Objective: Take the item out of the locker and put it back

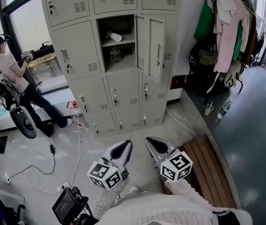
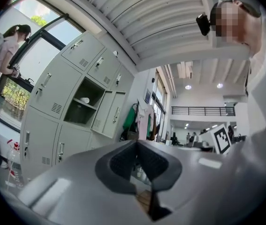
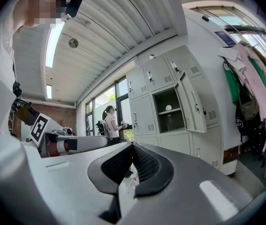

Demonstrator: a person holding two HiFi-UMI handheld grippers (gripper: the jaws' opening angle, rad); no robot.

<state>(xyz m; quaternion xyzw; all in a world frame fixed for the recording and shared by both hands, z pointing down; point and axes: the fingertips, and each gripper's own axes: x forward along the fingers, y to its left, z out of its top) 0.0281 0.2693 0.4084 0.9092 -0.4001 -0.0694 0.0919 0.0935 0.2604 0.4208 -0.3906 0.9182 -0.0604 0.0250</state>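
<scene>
— Looking at the two grippers first: how do they stand?

— The left gripper [image 1: 123, 145] and the right gripper [image 1: 152, 142] sit side by side at six o'clock in the head view, both pointing toward the locker [image 1: 79, 55]. On each, the jaws are pressed together at the tips, with nothing between them.

— And the thing to be fetched?

— A white item [image 1: 115, 36] lies on its side on the upper shelf [image 1: 118, 43] of the one open compartment. That is at twelve o'clock from the grippers and well apart from them. Under that shelf, in the same compartment, stands a clear jar [image 1: 116, 55]. I cannot tell what is in it.

— The door?

— The door [image 1: 150, 47] is swung out to the right of the opening, toward one o'clock. The other compartments around it are closed.

— Anything else nearby?

— A person [image 1: 11, 78] stands at ten o'clock by the window [image 1: 34, 22]. Clothes [image 1: 226, 27] hang at two o'clock. A wooden bench [image 1: 208, 168] lies at four o'clock. A cup [image 1: 209, 109] and a bottle [image 1: 224, 109] stand near each other on the floor [image 1: 250, 125] at three o'clock.
</scene>
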